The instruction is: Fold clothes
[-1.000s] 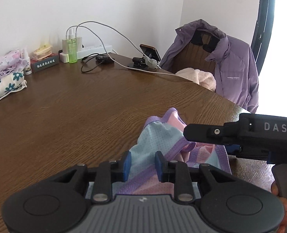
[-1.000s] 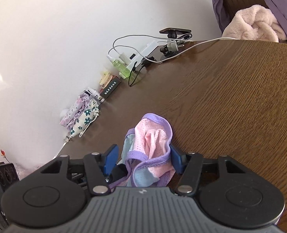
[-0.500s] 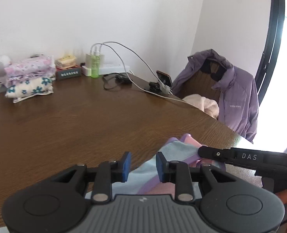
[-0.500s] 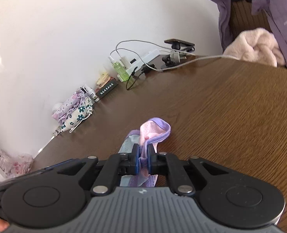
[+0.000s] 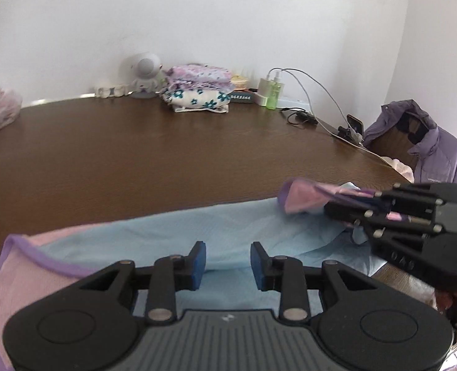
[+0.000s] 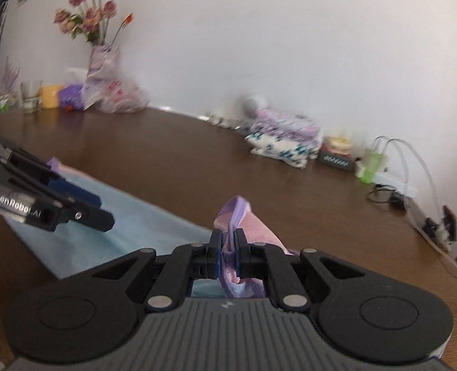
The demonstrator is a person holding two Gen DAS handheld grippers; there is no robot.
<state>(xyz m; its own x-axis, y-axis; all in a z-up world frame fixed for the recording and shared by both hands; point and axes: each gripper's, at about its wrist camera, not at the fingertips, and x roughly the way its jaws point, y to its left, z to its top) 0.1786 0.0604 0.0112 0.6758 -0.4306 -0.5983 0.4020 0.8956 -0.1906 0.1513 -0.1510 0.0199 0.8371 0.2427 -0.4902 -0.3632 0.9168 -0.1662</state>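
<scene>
A thin garment (image 5: pixel 166 232) of light-blue mesh with pink parts and purple trim lies stretched along the near edge of the brown table (image 5: pixel 135 154). My right gripper (image 6: pixel 227 253) is shut on its pink, purple-trimmed end (image 6: pixel 237 213), which pokes up between the pads. From the left wrist view the right gripper (image 5: pixel 330 204) holds that end up at the right. My left gripper (image 5: pixel 227 264) stands partly open over the blue middle, and cloth shows in the gap between its pads. In the right wrist view the left gripper (image 6: pixel 83 204) hovers over the garment (image 6: pixel 135 225) at the left.
A stack of folded floral clothes (image 5: pixel 197 92) sits by the back wall, with a charger and cables (image 5: pixel 271 92) and a phone (image 5: pixel 353 123) to its right. A chair with a purple jacket (image 5: pixel 429 145) stands at the right. A vase of flowers (image 6: pixel 101 61) is far left.
The right jaws closed on the pink end of the bunched garment. Both grippers then moved apart and the garment was drawn out into a long strip. Both views swung leftward.
</scene>
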